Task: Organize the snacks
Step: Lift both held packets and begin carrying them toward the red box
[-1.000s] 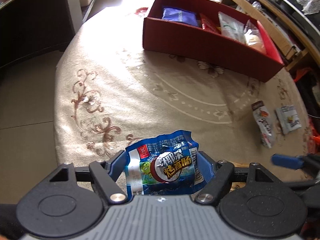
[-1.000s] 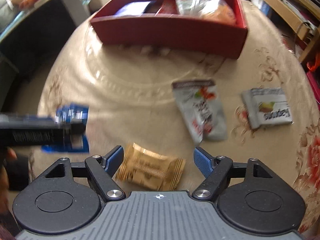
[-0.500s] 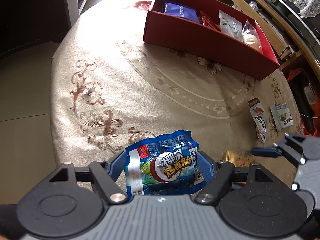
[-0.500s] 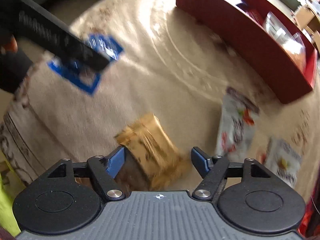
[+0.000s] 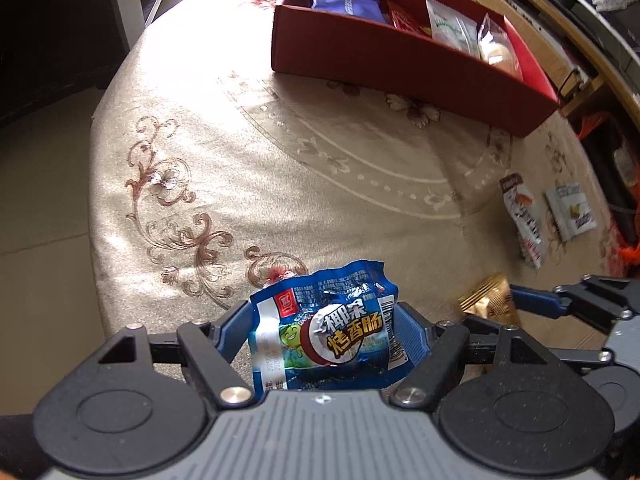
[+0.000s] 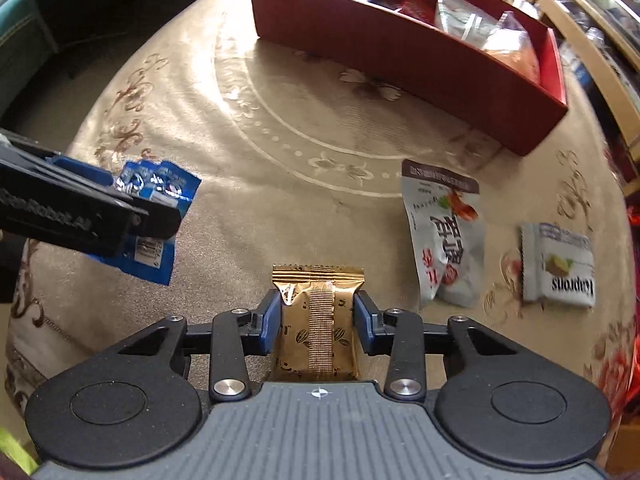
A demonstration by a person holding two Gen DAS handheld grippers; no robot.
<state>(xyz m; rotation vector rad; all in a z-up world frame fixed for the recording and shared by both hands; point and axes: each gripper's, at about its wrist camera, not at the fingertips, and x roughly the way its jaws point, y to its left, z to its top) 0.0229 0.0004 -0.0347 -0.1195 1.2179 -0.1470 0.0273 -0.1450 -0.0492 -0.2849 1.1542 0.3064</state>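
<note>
Right gripper (image 6: 316, 318) jaws closing on gold packet (image 6: 318, 320) lying on worktop (image 6: 280, 184); slick wrapper may squirt out. Left gripper (image 5: 324, 336) grips blue sausage packet (image 5: 328, 328). Red box (image 6: 400, 48) far; drop risk.

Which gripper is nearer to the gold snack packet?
Right. The right gripper is closing around the gold snack packet; the left gripper, beside it, holds a blue sausage packet.

One red box (image 6: 400, 52), four loose snack packets, two grippers, one patterned tablecloth (image 5: 280, 168).
</note>
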